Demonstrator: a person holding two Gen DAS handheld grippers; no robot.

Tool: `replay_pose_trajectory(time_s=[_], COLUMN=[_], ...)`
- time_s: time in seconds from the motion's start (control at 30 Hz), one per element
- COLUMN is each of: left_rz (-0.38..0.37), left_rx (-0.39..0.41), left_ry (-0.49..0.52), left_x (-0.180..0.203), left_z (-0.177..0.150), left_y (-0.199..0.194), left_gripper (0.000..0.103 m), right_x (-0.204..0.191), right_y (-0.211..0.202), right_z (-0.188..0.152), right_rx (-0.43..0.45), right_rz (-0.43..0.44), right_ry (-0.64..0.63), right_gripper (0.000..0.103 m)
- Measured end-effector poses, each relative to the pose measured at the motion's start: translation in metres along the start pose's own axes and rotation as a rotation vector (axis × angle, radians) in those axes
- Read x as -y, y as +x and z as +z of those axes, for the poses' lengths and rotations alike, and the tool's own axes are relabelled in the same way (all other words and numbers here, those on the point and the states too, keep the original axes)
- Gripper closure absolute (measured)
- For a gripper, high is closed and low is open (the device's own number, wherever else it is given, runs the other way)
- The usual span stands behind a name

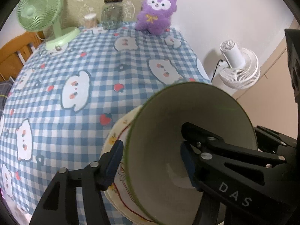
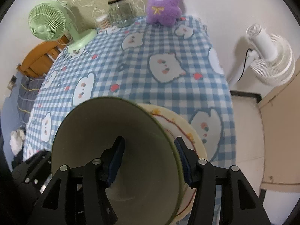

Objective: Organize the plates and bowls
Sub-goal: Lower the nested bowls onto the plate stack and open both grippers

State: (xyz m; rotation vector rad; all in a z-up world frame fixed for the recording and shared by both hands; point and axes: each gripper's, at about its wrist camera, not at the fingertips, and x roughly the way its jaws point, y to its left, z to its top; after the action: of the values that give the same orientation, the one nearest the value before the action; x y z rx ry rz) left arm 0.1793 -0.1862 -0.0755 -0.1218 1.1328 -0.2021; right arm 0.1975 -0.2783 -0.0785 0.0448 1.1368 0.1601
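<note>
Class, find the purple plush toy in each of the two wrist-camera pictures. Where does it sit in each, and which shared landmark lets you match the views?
Left wrist view: the purple plush toy sits top centre-right, at the far edge of the checked tablecloth.
Right wrist view: the purple plush toy sits top centre, at the same far edge.
Shared landmark: the glass jar just left of it.

Both views are evenly and softly lit, fairly bright, with no harsh glare. Fisheye distortion bends the checked tablecloth (image 1: 112, 78) into a dome and leaves black corners. The bowl (image 1: 187, 131) near the lens looks soft and shadowed inside; the white fan (image 2: 270, 60) casts a faint shadow on the wall.
</note>
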Motion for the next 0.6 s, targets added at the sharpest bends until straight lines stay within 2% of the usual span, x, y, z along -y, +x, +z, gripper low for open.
replay_pose_trajectory(time_s=[0.1, 0.27, 0.4, 0.6], left_rz=[0.013, 0.034, 0.042, 0.05], left_rx=[0.015, 0.032, 0.064, 0.115], left_ry=[-0.005, 0.007, 0.028, 0.071], left_x=[-0.002, 0.0, -0.001, -0.011], left_z=[0.0, -0.002, -0.005, -0.012], left_y=[-0.005, -0.017, -0.032, -0.059], left_gripper=[0.027, 0.021, 0.015, 0.011], right_x=[0.001, -0.004, -0.011, -0.026], right_y=[-0.006, -0.019, -0.034, -0.062], right_z=[0.0, -0.005, -0.009, -0.02], right_rx=[0.025, 0.058, 0.1, 0.166], right_rz=[-0.023, -0.05, -0.08, -0.113], right_ry=[0.002, -0.005, -0.002, 0.044], right_gripper=[0.026, 0.018, 0.017, 0.017])
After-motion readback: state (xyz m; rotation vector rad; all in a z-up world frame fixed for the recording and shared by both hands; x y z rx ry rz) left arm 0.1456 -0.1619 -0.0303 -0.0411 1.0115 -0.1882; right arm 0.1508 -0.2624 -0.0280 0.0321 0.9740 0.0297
